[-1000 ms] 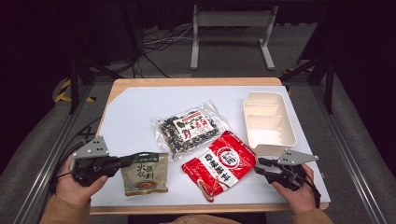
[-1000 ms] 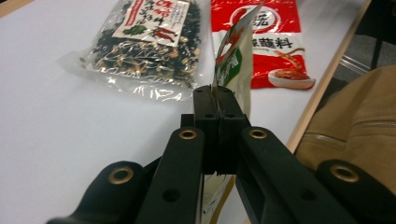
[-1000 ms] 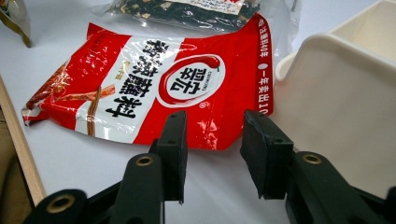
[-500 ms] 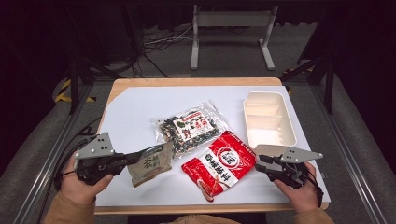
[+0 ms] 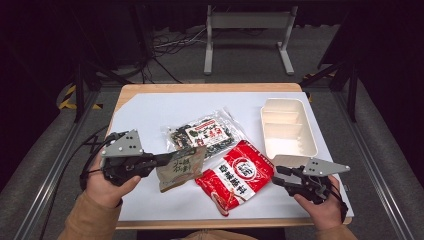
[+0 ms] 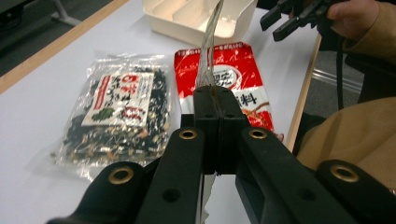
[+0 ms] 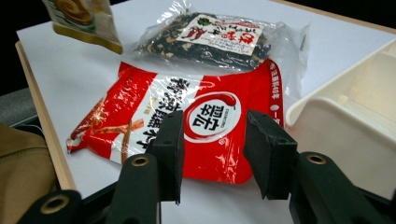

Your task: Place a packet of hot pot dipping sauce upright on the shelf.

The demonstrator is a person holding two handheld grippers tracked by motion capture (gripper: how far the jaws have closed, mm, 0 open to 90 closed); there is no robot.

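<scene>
On table [image 5: 150,115], three packets, one tray [image 5: 288,127]

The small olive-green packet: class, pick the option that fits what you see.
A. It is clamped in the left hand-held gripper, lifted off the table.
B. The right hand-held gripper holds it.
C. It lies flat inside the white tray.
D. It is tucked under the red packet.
A: the left hand-held gripper has its jaws shut on an edge of the small olive-green packet, which hangs tilted above the table.
</scene>
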